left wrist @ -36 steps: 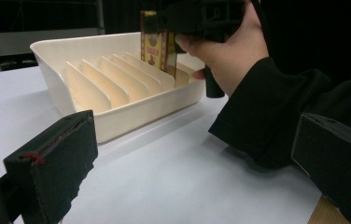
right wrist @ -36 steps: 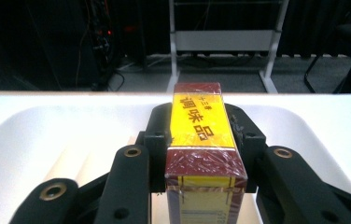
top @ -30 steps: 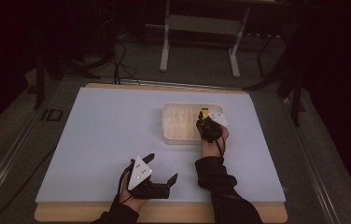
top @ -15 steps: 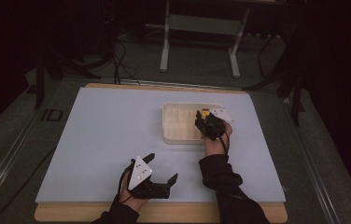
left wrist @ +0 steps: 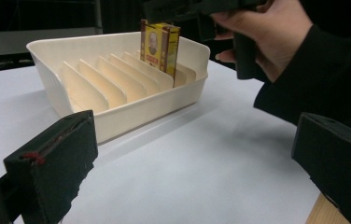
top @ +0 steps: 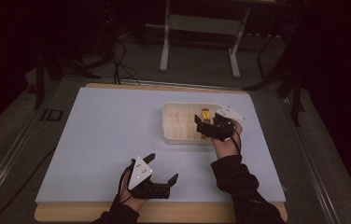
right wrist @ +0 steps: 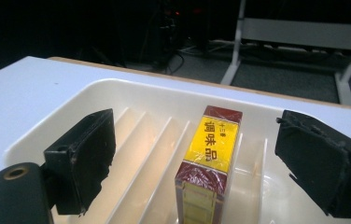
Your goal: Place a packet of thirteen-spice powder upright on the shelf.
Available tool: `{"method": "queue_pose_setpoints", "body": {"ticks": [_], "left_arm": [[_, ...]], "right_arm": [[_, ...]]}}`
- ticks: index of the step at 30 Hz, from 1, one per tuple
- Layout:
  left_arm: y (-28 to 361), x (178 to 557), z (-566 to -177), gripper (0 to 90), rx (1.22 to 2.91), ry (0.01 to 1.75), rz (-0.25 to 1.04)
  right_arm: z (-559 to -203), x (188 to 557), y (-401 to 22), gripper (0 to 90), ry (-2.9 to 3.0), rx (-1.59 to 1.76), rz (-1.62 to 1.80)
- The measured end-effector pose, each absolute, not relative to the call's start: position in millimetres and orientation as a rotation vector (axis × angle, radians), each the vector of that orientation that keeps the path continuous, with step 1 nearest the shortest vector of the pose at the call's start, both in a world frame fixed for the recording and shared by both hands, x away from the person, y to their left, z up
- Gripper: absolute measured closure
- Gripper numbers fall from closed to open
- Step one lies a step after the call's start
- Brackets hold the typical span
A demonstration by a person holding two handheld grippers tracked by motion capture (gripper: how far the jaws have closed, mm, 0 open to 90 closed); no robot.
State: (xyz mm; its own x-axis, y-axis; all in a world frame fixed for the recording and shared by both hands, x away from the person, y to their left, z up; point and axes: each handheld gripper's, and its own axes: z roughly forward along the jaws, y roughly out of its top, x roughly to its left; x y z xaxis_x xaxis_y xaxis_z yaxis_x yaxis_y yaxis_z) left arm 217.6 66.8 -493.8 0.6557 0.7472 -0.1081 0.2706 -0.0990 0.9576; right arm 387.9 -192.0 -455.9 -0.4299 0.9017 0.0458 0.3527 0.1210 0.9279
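A dark room surrounds a pale blue-white surface [top: 108, 140] laid on a wooden board, with metal stand legs and cables on the floor beyond it. On the right half of the surface sits a cream plastic tray [top: 176, 126] with upright dividers that form narrow slots. A small yellow and dark red box [top: 206, 115], wrapped in clear film and printed with Chinese characters, stands upright in one of the slots toward the tray's right end.

The right gripper [top: 201, 126] is held in a person's hand just above the tray's right end, with the dark sleeve running back to the near edge. Its jaws have just been opening and now stand wide apart. In the right gripper view the box [right wrist: 208, 163] stands between them, and neither pad touches it.

The left gripper [top: 162, 170] rests low at the near edge of the surface, well apart from the tray. Its jaws are spread wide with nothing between them, and they point toward the tray [left wrist: 117, 93] and box [left wrist: 160, 46].
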Motion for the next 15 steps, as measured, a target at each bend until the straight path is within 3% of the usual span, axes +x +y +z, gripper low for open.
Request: {"method": "queue_pose_setpoints", "body": {"ticks": [15], "left_arm": [[68.1,217.0,-493.1,1.3,1.668,0.845,0.473]], "right_arm": [[-437.4,346.8,-214.5,13.5,1.985,1.058,1.351]]}}
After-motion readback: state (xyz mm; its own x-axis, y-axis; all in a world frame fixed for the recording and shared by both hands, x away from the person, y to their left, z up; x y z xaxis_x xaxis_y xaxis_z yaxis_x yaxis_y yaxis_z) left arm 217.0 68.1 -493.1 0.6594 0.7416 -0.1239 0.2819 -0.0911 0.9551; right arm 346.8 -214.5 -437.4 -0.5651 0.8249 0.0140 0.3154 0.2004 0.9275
